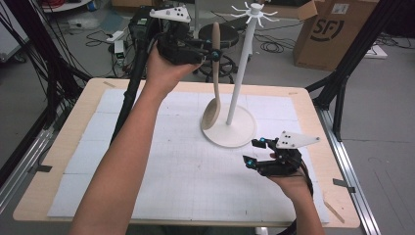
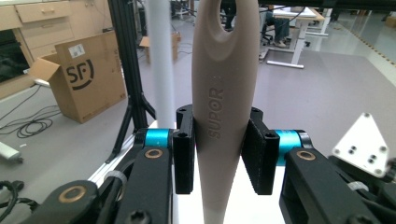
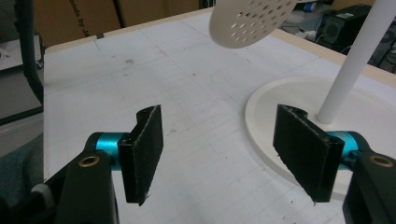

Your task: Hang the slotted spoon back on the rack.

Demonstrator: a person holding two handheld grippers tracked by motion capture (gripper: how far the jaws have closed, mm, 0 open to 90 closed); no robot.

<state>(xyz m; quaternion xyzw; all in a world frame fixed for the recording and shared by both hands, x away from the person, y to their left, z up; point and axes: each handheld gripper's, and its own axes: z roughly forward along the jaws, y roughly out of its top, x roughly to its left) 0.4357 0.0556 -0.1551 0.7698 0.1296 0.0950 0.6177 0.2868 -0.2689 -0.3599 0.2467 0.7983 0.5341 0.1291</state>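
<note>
A beige slotted spoon (image 1: 214, 73) hangs upright above the table, its perforated bowl (image 3: 250, 21) low beside the white stand's round base (image 1: 243, 132). My left gripper (image 1: 211, 54) is shut on the spoon's handle (image 2: 224, 93), which has a hole near its top end. The stand's white pole (image 1: 242, 63) rises just right of the spoon, with hooks (image 1: 254, 13) at its top. Near the base's right front edge my right gripper (image 1: 253, 152) hovers open, nothing between its pads (image 3: 147, 149), the base (image 3: 280, 107) lying just beyond.
A white gridded mat (image 1: 161, 161) covers the wooden table (image 1: 88, 98). Behind the table stand a cardboard box (image 1: 333, 32), a black stool (image 1: 222, 35) and black frame legs (image 1: 342, 73). Cables lie on the floor at the far left.
</note>
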